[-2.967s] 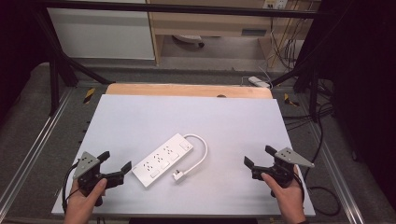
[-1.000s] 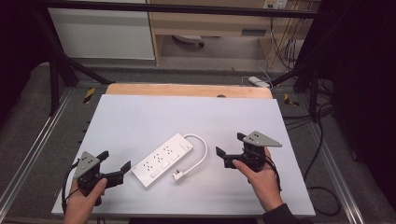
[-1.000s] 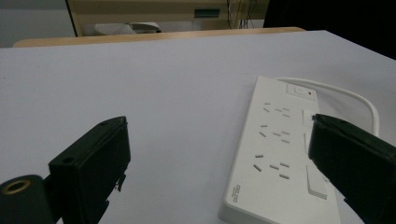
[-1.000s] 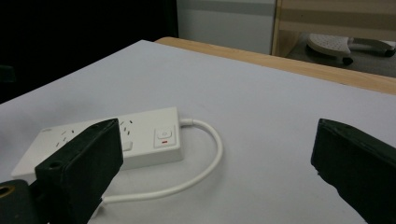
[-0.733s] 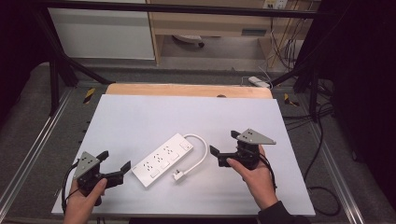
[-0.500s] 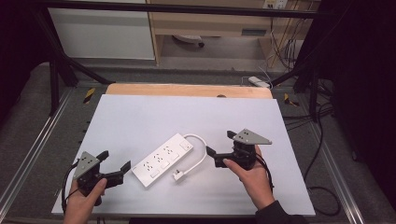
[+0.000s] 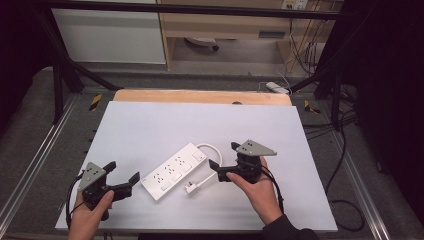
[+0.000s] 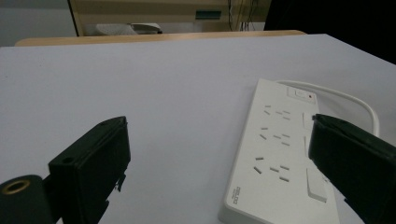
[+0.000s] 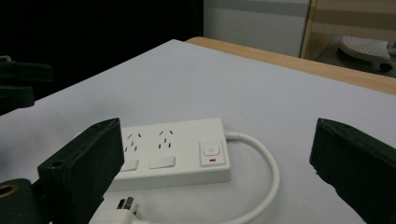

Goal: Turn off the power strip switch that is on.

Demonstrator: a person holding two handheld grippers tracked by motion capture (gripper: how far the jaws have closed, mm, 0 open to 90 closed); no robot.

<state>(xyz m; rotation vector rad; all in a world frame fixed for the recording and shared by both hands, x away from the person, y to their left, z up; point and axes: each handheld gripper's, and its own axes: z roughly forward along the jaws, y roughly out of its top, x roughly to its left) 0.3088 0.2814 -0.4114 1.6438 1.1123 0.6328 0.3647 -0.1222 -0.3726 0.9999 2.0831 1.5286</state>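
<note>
White power strip (image 7: 173, 170) with three socket rows and switches, lying diagonally mid-worktop (image 7: 150, 125), short looped cord (image 7: 212, 152), plug (image 7: 194, 186) beside it, my right gripper (image 7: 227, 160) fingers spread near plug, my left gripper (image 7: 122, 176) fingers spread, empty.

Power strip (image 7: 174, 170): lies slantwise on the desk (image 7: 150, 125), near its front middle.
Plug (image 7: 191, 187): just right of the strip.
Left hand-held gripper (image 7: 124, 179): left of the strip, apart.
Right hand-held gripper (image 7: 224, 159): right of the plug.
</note>
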